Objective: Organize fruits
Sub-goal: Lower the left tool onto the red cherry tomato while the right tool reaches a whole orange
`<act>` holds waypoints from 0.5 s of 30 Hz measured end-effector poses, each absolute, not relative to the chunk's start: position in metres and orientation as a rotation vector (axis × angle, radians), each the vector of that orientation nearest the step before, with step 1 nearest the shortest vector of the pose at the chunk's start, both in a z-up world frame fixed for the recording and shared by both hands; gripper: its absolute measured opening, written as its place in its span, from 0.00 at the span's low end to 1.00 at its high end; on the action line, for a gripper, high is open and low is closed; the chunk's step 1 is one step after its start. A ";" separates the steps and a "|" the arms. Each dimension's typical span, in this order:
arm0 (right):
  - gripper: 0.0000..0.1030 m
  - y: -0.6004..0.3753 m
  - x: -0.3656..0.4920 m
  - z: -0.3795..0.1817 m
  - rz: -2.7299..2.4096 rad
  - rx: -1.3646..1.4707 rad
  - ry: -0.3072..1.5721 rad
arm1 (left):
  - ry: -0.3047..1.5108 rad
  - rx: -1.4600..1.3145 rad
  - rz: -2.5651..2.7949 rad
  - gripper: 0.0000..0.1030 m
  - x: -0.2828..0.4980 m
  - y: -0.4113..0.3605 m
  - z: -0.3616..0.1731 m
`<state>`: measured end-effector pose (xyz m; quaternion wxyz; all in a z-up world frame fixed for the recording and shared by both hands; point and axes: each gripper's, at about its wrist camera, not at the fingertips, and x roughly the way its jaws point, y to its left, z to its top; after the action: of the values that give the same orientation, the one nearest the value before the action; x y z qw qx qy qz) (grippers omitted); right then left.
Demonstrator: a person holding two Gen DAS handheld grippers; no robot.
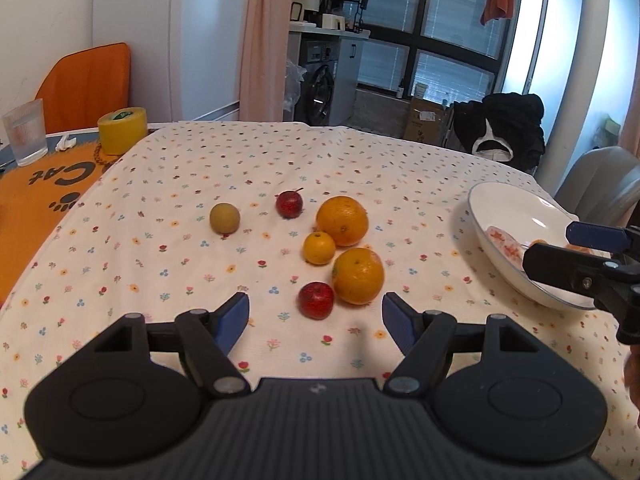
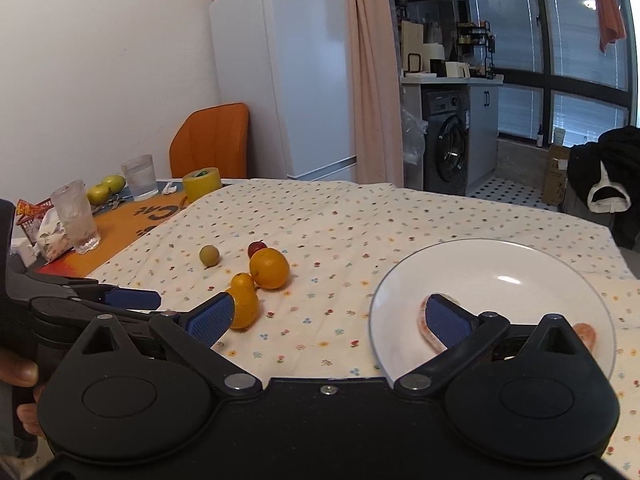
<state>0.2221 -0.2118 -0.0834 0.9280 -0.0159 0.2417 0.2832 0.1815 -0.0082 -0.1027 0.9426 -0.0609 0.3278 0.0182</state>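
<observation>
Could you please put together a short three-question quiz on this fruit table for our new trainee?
1. True or false: the left gripper is shut on the near red apple.
2. How many fruits lie loose on the floral cloth?
3. Which is nearest the white plate? A) green-yellow fruit B) near large orange C) yellow tape roll

Key: 1 false, it is open. 2 six. 3 B.

A glossy white plate [image 2: 480, 272] rests on matt floral cloth [image 1: 200, 168]; the oranges' [image 1: 357, 276] skin looks dimpled.
</observation>
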 end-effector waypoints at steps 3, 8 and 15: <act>1.00 -0.205 0.224 -0.085 0.593 -0.035 0.507 | 0.669 -0.138 0.037 0.66 0.183 -0.004 -0.106; 1.00 -0.195 0.227 -0.085 0.628 -0.032 0.511 | 0.656 -0.149 0.037 0.52 0.186 0.000 -0.108; 1.00 -0.183 0.235 -0.087 0.674 -0.021 0.538 | 0.671 -0.158 0.019 0.36 0.194 0.002 -0.115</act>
<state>0.2348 -0.1826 -0.0870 0.9084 -0.0101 0.2609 0.3267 0.1940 0.0025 -0.1149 0.9411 -0.0774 0.3290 0.0095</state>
